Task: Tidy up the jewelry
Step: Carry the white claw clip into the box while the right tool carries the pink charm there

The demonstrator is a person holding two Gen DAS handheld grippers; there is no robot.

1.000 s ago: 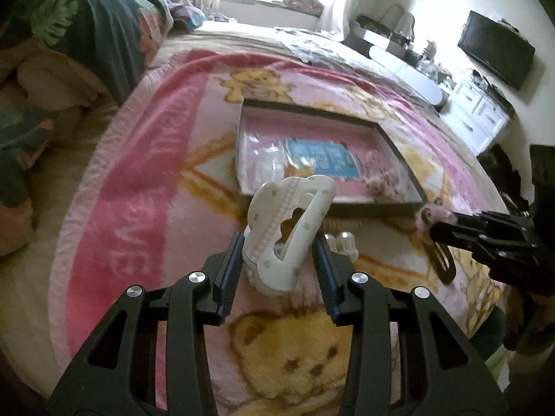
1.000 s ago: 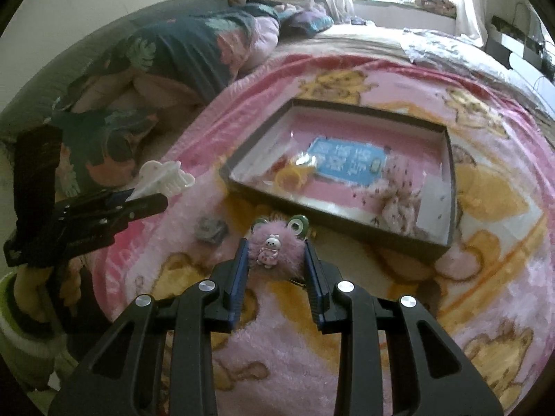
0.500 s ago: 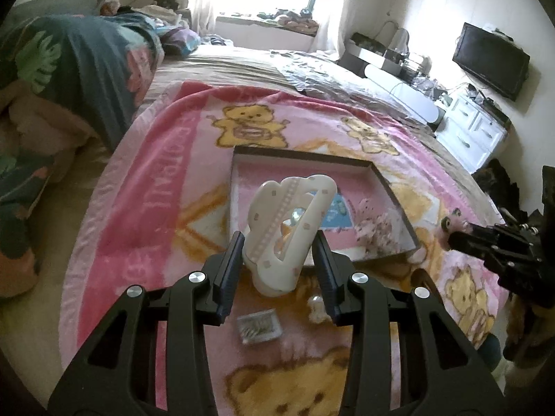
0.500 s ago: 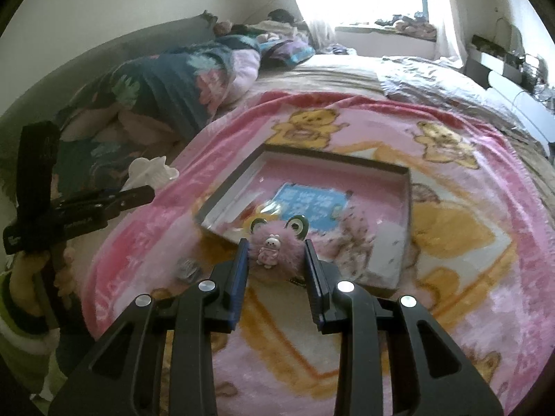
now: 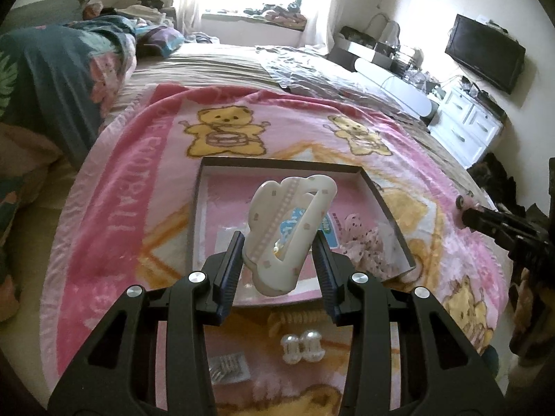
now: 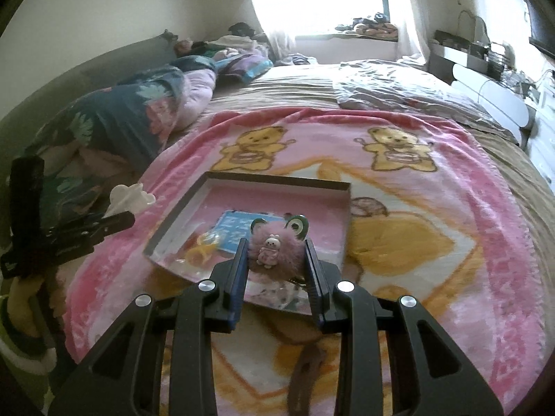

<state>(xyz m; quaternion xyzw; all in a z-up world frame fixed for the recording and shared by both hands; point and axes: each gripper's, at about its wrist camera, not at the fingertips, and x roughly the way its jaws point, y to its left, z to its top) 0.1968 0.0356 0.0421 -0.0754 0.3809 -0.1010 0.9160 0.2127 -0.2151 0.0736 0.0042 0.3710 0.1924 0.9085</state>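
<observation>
My left gripper is shut on a white cloud-shaped hair claw, held high over the near edge of the dark shallow tray. My right gripper is shut on a fluffy pink hair clip with a small bunny and green ears, held above the tray's near edge. The tray holds a blue card, a yellow piece and a spotted pink scrunchie. The left gripper shows at the left of the right wrist view.
The tray lies on a pink bear blanket on a bed. In front of the tray lie a pearl clip, a small clear packet and a brown hair clip. Bedding is piled at left; white cabinets stand at right.
Both grippers have risen and pulled back with their clips held. The tray now looks smaller and lower in both views, and more of the room shows.
</observation>
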